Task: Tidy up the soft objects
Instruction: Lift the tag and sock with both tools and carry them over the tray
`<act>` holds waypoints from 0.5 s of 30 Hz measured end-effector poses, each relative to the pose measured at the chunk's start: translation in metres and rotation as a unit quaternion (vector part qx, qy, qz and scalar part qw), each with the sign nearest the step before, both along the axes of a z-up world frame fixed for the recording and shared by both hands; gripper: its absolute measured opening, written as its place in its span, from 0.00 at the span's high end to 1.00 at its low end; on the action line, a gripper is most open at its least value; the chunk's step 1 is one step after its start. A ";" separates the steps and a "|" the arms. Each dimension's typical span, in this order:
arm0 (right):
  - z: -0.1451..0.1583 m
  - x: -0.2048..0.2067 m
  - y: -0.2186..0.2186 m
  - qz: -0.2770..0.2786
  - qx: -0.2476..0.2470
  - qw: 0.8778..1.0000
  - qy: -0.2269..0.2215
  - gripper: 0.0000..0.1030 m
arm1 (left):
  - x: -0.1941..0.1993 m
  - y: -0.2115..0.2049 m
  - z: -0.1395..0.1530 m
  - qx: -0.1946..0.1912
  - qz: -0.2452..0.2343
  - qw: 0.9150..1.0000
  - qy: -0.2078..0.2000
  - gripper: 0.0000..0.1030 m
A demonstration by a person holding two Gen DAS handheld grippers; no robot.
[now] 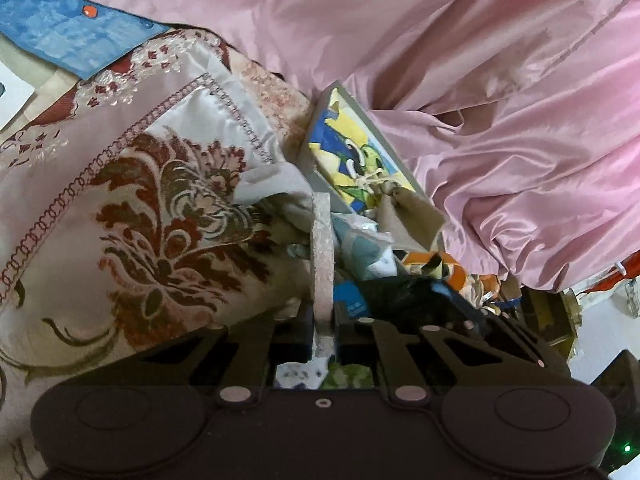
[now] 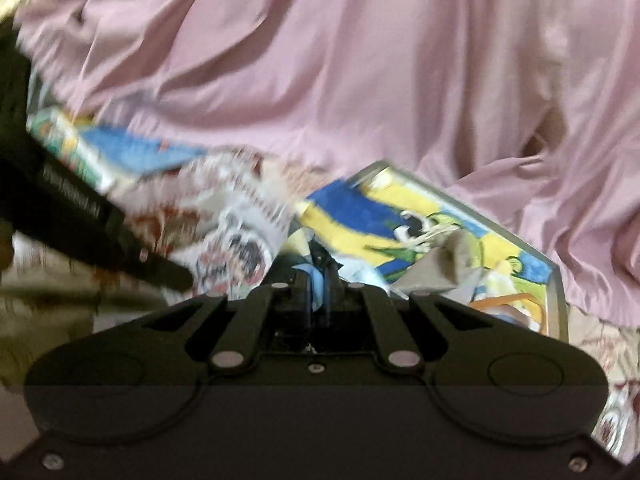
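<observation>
Pink speckled pad point(image 1: 322, 264), clamped edge-on in my left gripper point(image 1: 323, 320); right gripper point(image 2: 318, 280) pinches pale-blue cloth point(image 2: 316, 284). Embroidered cushion point(image 1: 132, 216) at nine o'clock. Risk: cloth snagging picture frame point(image 2: 440, 220).

Both grippers are matte black — round bosses, silver screws, angled linkages carrying the jaws.
</observation>
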State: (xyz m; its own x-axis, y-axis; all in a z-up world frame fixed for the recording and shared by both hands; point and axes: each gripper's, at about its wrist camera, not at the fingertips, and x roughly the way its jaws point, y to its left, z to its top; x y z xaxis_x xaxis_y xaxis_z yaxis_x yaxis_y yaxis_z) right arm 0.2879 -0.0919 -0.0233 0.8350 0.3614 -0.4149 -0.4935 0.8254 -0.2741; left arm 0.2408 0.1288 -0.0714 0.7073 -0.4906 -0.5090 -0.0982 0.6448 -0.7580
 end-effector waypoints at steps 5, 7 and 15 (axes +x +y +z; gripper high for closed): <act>0.016 -0.004 -0.034 -0.039 0.080 0.996 -0.025 0.99 | -0.005 -0.011 0.024 0.008 -0.005 1.000 -0.016 0.91; 0.023 -0.001 -0.049 -0.048 0.103 0.993 -0.031 0.99 | -0.006 -0.017 0.036 0.017 -0.005 0.999 -0.027 0.91; 0.049 0.021 -0.117 -0.094 0.225 0.969 -0.036 0.99 | 0.002 -0.041 0.071 0.055 -0.004 0.996 -0.076 0.91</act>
